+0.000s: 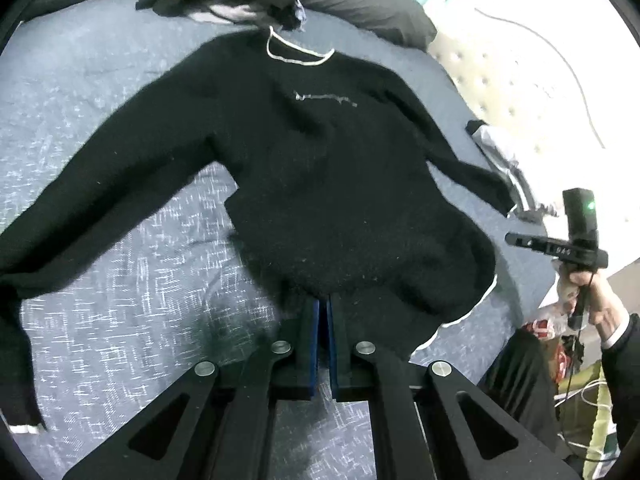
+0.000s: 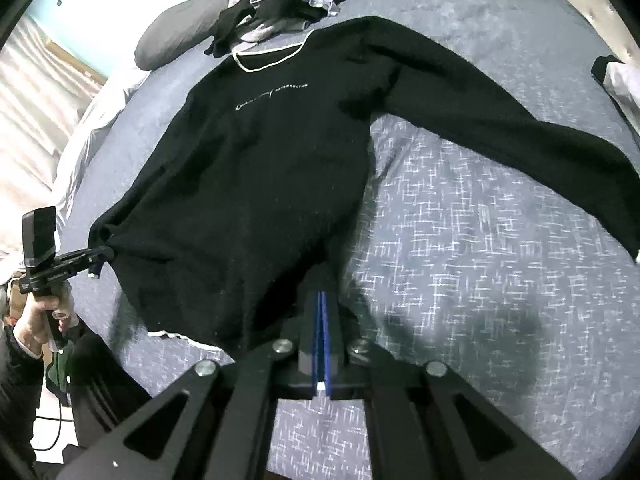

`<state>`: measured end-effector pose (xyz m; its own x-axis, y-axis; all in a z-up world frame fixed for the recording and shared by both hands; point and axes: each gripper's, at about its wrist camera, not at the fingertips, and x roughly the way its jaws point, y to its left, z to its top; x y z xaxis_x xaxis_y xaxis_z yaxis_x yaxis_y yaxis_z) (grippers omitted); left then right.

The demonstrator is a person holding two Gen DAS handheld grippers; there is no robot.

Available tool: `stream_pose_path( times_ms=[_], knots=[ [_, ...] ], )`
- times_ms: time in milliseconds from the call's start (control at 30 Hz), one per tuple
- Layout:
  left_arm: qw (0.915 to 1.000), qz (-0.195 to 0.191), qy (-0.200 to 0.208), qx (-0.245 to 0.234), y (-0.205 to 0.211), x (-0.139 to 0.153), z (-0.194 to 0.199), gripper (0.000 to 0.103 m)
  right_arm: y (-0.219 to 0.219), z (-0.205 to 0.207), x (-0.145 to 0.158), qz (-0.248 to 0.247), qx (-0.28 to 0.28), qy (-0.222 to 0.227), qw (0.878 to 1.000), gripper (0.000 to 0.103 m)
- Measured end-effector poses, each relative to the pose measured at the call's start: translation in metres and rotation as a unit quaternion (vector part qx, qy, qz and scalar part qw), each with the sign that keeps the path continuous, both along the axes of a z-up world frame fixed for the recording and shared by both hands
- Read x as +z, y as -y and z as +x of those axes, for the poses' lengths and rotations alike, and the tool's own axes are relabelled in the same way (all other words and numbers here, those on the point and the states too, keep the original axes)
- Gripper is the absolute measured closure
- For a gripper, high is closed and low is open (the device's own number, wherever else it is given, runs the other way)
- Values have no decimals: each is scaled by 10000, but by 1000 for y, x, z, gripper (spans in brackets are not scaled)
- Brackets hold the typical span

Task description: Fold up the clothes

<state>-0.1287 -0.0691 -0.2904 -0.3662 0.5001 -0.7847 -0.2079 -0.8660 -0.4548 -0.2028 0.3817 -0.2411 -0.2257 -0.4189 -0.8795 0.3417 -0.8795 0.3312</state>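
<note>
the left gripper (image 1: 323, 312) is pinched shut on the bottom hem of the black sweater (image 1: 320, 168). the right gripper (image 2: 323, 308) is pinched shut on the same hem, at the other bottom corner. the sweater lies flat, front up, on the blue bed cover (image 2: 480, 240). it runs long-ways straight away from both grippers, hem close and white-edged collar (image 2: 268, 58) far, sleeves spread out to the sides. past the collar sits a pile of clothes (image 2: 288, 4), then a grey pillow (image 2: 180, 36).
</note>
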Motion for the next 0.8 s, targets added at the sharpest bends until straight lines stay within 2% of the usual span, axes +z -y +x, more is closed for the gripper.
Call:
stream_pose_path(
  times_ms=[167,200,233,300,533,800],
  knots=[
    [9999,-65,-75,50,5,11,2,100,-4,-2,-14,-115,-130,246,9995,99],
    [9999,-83,-90,63,5,12,2,100,-3,-3,-19,-117,-158,320,9993,88],
    [9999,-98,-103,86,6,14,3,100,-1,-3,-24,-77,-175,364,9992,67],
    [9998,-118,-124,140,11,17,3,100,2,-3,-34,-5,-212,445,9988,59],
    [9989,-175,47,431,44,7,1,100,8,-9,-48,-31,-480,496,9976,59],
    [9976,-219,189,622,64,-12,-3,100,25,-11,-58,97,-283,602,9977,59]
  ],
)
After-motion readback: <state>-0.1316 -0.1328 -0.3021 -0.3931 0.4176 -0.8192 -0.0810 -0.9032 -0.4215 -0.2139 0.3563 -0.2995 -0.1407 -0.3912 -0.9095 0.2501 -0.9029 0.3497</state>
